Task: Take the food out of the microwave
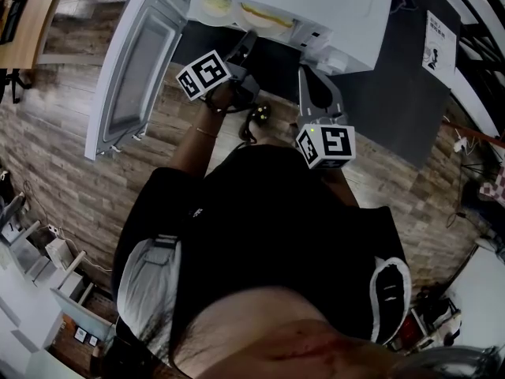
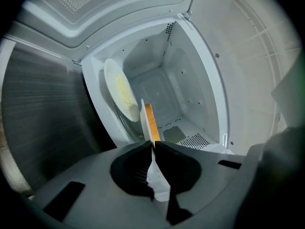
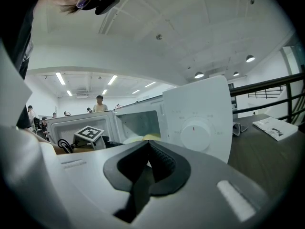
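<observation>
A white microwave [image 1: 316,6] stands with its door [image 1: 130,69] swung open to the left. Inside sit two white plates: one with pale yellow food [image 2: 119,89], the other with orange food [image 2: 150,120], seen edge-on. My left gripper [image 2: 152,149] reaches into the cavity and is shut on the near rim of the orange-food plate. In the head view the left gripper [image 1: 249,39] is at the cavity mouth, with both foods [image 1: 264,14] just beyond it. My right gripper [image 3: 147,147] is shut and holds nothing. The right gripper [image 1: 309,76] hangs before the control panel.
The microwave's control dial [image 3: 195,130] faces the right gripper. The open door [image 2: 43,118] is close on the left of the left gripper. A dark tabletop [image 1: 394,93] carries a paper sheet [image 1: 440,42]. Several people stand far off in the room.
</observation>
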`<state>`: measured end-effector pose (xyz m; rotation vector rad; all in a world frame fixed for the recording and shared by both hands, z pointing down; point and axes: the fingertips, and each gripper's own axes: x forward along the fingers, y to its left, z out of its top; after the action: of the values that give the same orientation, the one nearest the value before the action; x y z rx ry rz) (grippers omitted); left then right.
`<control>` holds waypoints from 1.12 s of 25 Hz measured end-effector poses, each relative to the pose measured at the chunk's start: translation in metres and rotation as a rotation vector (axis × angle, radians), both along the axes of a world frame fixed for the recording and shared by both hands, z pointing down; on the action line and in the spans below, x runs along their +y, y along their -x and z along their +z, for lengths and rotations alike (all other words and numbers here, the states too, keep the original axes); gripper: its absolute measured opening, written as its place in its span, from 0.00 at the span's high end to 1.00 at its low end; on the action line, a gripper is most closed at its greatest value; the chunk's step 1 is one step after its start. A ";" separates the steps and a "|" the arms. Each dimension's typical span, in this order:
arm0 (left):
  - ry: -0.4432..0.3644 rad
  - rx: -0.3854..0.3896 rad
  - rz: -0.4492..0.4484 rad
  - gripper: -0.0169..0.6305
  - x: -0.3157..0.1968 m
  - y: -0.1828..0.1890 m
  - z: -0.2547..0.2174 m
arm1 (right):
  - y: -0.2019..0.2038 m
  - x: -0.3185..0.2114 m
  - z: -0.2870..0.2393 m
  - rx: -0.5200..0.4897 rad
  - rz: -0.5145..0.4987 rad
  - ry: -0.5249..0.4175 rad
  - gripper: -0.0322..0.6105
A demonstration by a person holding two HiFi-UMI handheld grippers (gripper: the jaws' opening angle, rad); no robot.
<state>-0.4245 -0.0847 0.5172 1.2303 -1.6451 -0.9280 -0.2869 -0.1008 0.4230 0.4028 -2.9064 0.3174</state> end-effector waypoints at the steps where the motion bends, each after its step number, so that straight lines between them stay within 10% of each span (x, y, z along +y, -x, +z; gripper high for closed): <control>1: -0.006 -0.001 0.001 0.93 0.001 0.000 -0.001 | 0.001 0.001 0.000 -0.001 -0.002 0.000 0.95; 20: -0.154 0.024 -0.003 0.95 0.017 -0.012 -0.029 | -0.007 0.015 -0.004 -0.010 -0.013 0.002 0.95; 28: -0.096 0.039 -0.041 0.94 0.025 -0.009 -0.013 | -0.012 0.020 -0.006 -0.007 -0.013 0.000 0.95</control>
<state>-0.4152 -0.0596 0.5039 1.2383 -1.6167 -1.0604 -0.2751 -0.0811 0.4173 0.3837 -2.9149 0.3173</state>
